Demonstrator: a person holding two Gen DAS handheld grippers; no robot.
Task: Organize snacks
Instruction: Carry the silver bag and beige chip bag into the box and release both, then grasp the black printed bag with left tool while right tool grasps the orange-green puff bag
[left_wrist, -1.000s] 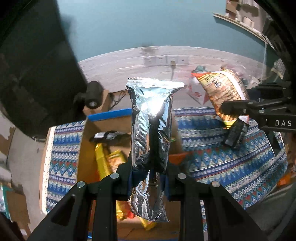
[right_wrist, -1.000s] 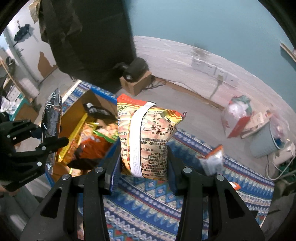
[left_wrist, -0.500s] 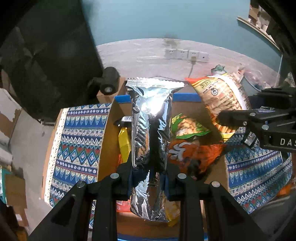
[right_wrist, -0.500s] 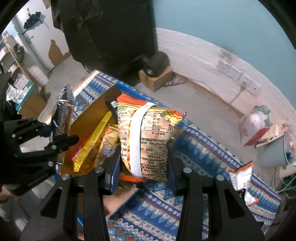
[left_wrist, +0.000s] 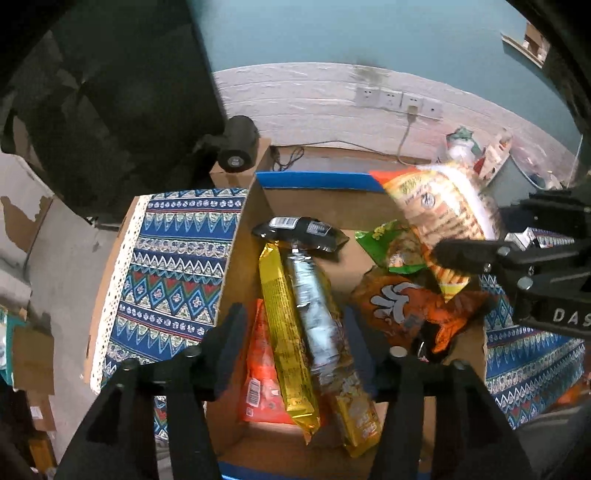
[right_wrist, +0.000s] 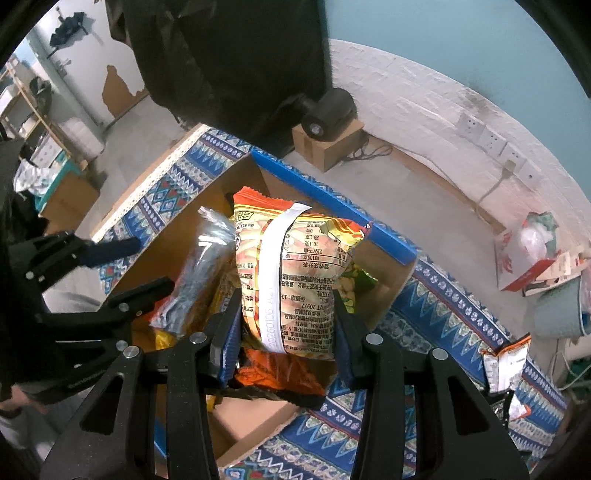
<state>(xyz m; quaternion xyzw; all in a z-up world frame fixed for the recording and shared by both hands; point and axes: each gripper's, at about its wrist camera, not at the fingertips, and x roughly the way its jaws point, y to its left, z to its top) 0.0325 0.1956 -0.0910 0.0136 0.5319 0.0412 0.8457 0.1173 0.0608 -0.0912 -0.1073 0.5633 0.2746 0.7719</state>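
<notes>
Snack bag (right_wrist: 295, 277), orange/yellow, clamped in right tongs (right_wrist: 286, 325) above cardboard box (left_wrist: 240, 258) on patterned table (left_wrist: 173, 266). Left tongs (left_wrist: 310, 354) spread apart w/ nothing between, over box. Silver pack (left_wrist: 314, 314) lies inside box atop gold packs, beside orange bag (left_wrist: 406, 310).
</notes>
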